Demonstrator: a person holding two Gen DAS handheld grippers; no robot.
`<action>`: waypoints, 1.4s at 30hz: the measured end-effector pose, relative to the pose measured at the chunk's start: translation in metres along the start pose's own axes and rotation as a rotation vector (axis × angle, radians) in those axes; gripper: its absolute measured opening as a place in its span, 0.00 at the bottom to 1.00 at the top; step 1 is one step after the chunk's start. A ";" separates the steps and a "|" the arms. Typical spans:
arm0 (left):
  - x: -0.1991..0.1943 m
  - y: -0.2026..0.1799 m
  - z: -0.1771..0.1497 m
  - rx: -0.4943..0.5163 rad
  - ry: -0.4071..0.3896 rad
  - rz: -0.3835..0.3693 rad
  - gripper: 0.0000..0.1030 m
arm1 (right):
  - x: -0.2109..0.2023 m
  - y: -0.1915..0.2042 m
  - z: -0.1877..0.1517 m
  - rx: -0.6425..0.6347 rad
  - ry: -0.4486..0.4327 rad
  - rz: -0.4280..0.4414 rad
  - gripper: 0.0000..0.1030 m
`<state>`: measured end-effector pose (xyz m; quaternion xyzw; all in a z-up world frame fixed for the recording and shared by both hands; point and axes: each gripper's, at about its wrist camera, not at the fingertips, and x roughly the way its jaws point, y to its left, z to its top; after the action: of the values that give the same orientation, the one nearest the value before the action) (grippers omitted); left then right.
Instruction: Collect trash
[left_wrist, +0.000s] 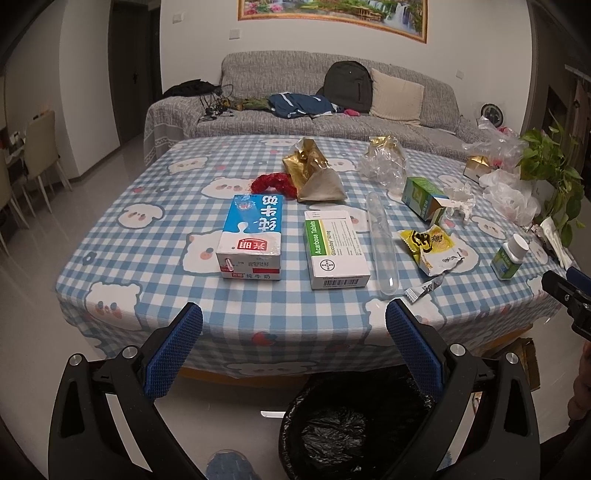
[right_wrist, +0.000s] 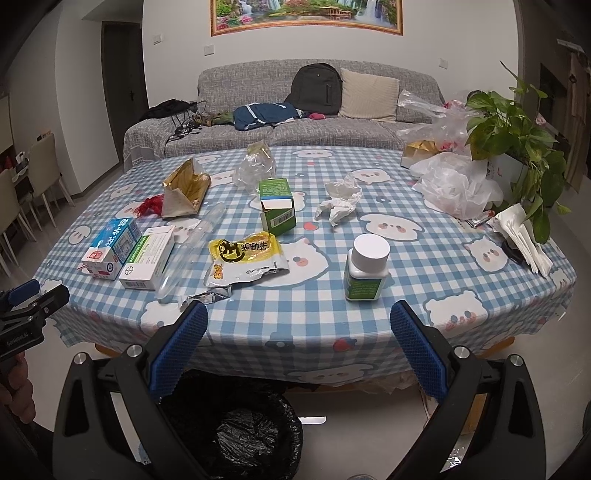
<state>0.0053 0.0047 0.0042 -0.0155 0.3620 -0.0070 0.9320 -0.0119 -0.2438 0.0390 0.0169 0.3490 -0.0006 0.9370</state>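
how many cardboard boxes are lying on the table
3, maybe more behind the bags: milk carton near left, white tablet box beside it, open green box mid-table.

White walls close the room, and a gold-framed landscape painting hangs above a long grey sofa. On the sofa lie a dark backpack, a cream cushion, a blue jacket and a tangle of cables. A dark doorway opens at the left, with pale dining chairs near it. The floor is glossy light tile, catching the indoor lighting. The desk wears a blue-and-white checked cloth with bear faces. A leafy potted plant stands at its right end.
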 end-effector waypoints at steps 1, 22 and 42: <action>0.001 0.000 0.000 0.000 0.004 0.000 0.94 | 0.000 0.000 0.000 -0.003 0.000 -0.002 0.93; 0.001 -0.005 0.003 0.021 0.011 -0.005 0.94 | 0.000 -0.001 -0.001 -0.016 -0.002 -0.015 0.93; 0.062 0.022 0.041 0.018 0.073 0.018 0.94 | 0.053 0.051 0.037 -0.102 0.000 0.038 0.93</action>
<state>0.0786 0.0257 -0.0084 -0.0036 0.3958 -0.0022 0.9183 0.0532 -0.1937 0.0339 -0.0242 0.3484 0.0351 0.9364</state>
